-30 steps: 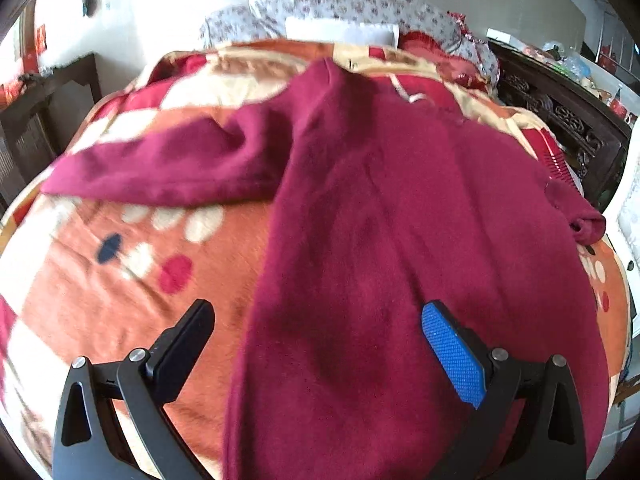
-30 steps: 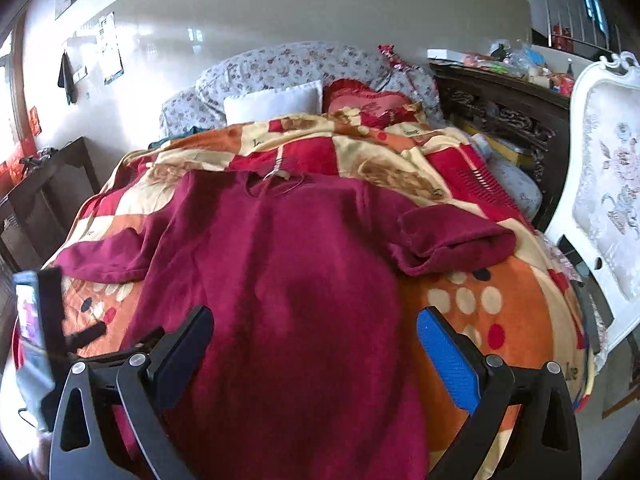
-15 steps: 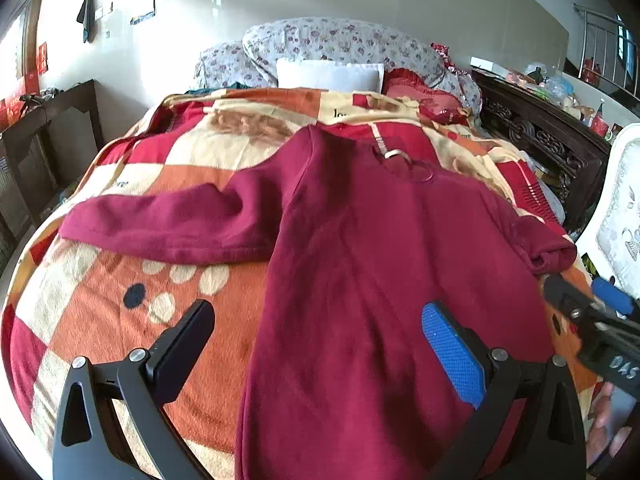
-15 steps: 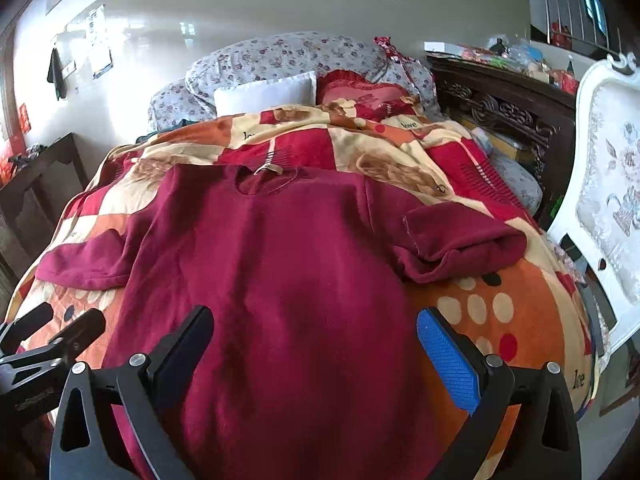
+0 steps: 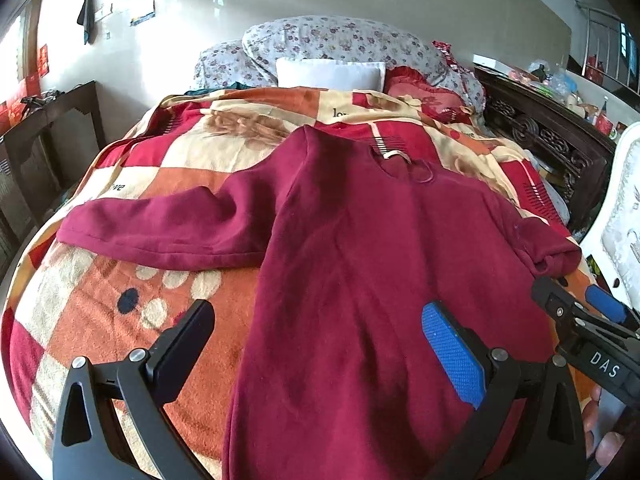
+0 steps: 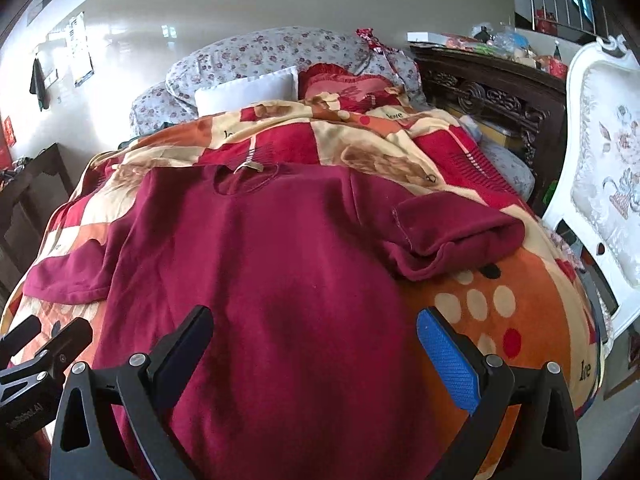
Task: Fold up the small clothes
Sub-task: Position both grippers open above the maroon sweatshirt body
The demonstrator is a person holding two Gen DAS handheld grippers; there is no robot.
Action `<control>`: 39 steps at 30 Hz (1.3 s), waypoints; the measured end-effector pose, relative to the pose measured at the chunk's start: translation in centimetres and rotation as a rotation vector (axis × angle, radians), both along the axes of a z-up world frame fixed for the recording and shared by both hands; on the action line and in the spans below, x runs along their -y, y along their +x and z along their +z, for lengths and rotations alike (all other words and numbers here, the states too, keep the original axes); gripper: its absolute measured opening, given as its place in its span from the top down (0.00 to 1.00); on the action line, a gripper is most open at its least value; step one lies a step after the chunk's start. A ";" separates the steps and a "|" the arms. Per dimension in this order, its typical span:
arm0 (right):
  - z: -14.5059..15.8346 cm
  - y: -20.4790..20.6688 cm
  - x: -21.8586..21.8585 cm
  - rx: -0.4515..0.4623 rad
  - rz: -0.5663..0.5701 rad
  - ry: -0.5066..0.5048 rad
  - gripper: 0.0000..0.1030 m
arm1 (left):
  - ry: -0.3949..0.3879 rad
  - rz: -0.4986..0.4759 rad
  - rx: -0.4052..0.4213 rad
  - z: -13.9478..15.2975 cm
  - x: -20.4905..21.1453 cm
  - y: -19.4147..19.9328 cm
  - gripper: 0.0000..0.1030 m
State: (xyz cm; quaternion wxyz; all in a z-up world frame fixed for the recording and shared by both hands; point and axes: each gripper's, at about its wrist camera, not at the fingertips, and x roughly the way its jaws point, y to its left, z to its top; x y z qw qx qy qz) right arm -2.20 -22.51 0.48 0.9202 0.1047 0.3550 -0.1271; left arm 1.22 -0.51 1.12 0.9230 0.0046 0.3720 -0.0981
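Observation:
A maroon long-sleeved sweater [image 5: 360, 264] lies flat on the bed, neck toward the pillows; it also shows in the right wrist view [image 6: 272, 272]. Its left sleeve [image 5: 160, 228] stretches out sideways. Its right sleeve [image 6: 452, 236] is bunched and folded back on itself. My left gripper [image 5: 316, 340] is open and empty above the sweater's lower left part. My right gripper [image 6: 314, 338] is open and empty above the sweater's lower middle. Each gripper shows at the edge of the other's view: the right one [image 5: 580, 312], the left one [image 6: 44, 344].
An orange, red and cream patterned blanket [image 5: 120, 312] covers the bed. Floral pillows [image 5: 332, 40] and a white pillow [image 5: 330, 74] lie at the head. A dark carved wooden sideboard [image 6: 492, 96] stands on the right. A white upholstered chair [image 6: 600, 168] is at the near right.
Both grippers have pulled back and risen from the sweater, so more of the bed shows. Both stay open. The sweater has not moved.

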 end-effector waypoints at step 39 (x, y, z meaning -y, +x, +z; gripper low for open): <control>-0.8 6.8 -8.0 -0.057 0.234 -0.044 0.00 | 0.000 0.121 -0.038 -2.0 -6.3 4.1 0.00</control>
